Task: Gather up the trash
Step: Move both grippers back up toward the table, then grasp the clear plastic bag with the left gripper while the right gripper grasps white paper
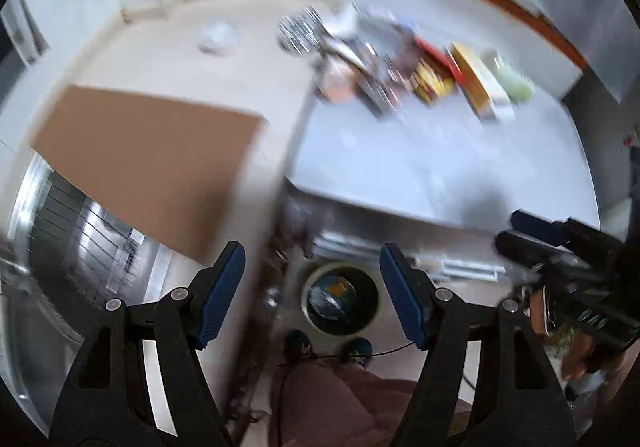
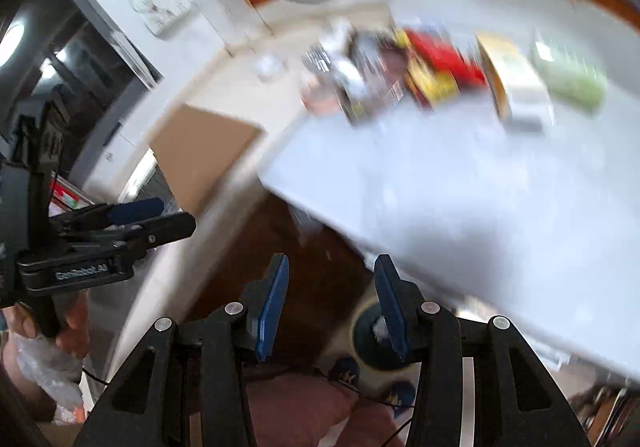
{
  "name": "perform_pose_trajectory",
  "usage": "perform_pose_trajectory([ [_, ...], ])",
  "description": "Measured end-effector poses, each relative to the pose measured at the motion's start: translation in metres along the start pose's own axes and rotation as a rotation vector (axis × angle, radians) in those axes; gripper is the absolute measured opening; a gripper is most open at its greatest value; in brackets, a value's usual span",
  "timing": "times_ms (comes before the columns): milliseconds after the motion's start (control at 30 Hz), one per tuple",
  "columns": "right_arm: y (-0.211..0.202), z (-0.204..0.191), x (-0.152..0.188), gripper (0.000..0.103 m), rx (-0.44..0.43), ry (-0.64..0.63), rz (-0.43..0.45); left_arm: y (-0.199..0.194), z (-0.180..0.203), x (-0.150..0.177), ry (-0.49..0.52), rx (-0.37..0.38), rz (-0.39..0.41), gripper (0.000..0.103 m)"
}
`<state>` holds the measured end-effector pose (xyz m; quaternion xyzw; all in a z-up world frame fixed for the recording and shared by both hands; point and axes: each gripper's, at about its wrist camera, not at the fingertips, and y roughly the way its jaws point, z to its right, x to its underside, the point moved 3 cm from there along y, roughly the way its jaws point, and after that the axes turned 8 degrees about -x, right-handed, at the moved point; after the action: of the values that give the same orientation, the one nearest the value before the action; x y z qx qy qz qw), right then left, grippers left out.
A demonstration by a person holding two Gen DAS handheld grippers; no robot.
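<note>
Two grippers: left gripper [image 1: 312,287] spread, empty; right gripper [image 2: 328,307] apart, empty.
Left view only: bin [image 1: 340,299] interior.
Bench [image 2: 460,183]: blurred litter.

Bright daylight, heavy motion blur

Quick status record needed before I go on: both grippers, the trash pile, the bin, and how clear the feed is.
left gripper: open, nothing between the pads
right gripper: open, nothing between the pads
trash pile: wrappers and boxes bunched at the far end of the white table
bin: round, on the floor below the table's near edge, some items inside
crumpled paper: on the floor, apart from the pile
cardboard sheet: flat, left of the table
image: motion-blurred, item details unreadable
</note>
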<state>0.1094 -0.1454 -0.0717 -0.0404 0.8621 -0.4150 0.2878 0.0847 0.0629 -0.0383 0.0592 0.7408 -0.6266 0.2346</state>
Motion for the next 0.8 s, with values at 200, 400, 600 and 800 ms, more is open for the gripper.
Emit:
perform_pose_trajectory([
  [200, -0.027, -0.042, -0.1, 0.047, -0.055, -0.052, 0.075, -0.02, -0.067, -0.069, -0.058, -0.021, 0.067, 0.067],
  [400, -0.011, -0.09, -0.205, 0.05, -0.098, -0.032, 0.126, -0.006, -0.125, -0.143, -0.088, 0.01, 0.085, 0.067],
  [600, 0.04, -0.095, -0.284, 0.05, -0.023, 0.019, 0.119, 0.062, -0.152, -0.199, -0.091, 0.054, 0.028, 0.067],
  [800, 0.091, -0.059, -0.308, 0.05, 0.038, 0.139, 0.071, 0.143, -0.16, -0.235, -0.075, 0.074, -0.048, 0.067],
])
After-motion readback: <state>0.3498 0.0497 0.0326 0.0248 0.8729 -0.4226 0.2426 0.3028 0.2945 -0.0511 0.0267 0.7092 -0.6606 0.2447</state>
